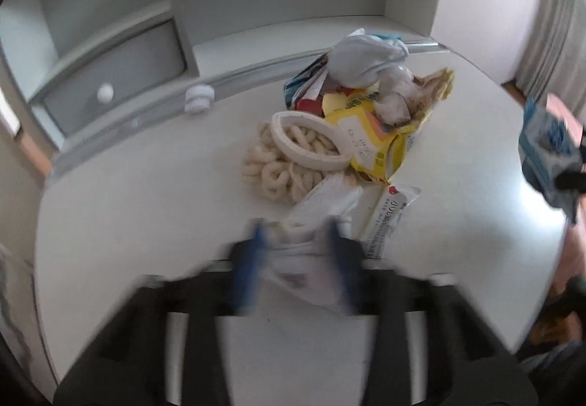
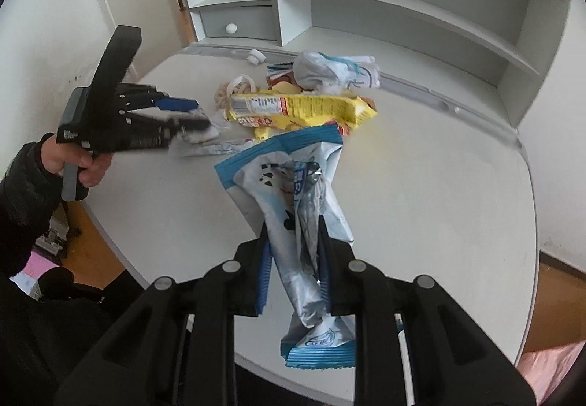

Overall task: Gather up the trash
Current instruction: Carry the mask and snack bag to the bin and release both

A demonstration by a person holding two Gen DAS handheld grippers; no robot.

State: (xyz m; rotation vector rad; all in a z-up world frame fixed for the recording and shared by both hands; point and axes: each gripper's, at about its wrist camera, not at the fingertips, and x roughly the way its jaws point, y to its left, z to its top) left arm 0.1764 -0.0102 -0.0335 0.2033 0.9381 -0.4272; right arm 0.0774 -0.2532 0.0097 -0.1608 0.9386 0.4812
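— Trash pile (image 1: 366, 102) sits mid-table on the white desk (image 1: 128, 204): a yellow snack bag (image 2: 300, 107), a crumpled white plastic bag (image 1: 366, 58), a white rope ring toy (image 1: 307, 146).

— And the right gripper (image 2: 293, 226)?

— Clamped on a blue-and-silver wrapper (image 2: 304, 208), which hangs between its jaws above the desk's near side.

— Left gripper (image 1: 296, 226)?

— Jaws drawn in around a white wrapper (image 1: 311, 223) at the pile's near edge. That view is blurred, but the pads seem to press on it. Just beside it lies a white packet with printed text (image 1: 384, 215).

— Who holds them?

— A hand (image 2: 84, 164) in a dark sleeve grips the left handle.
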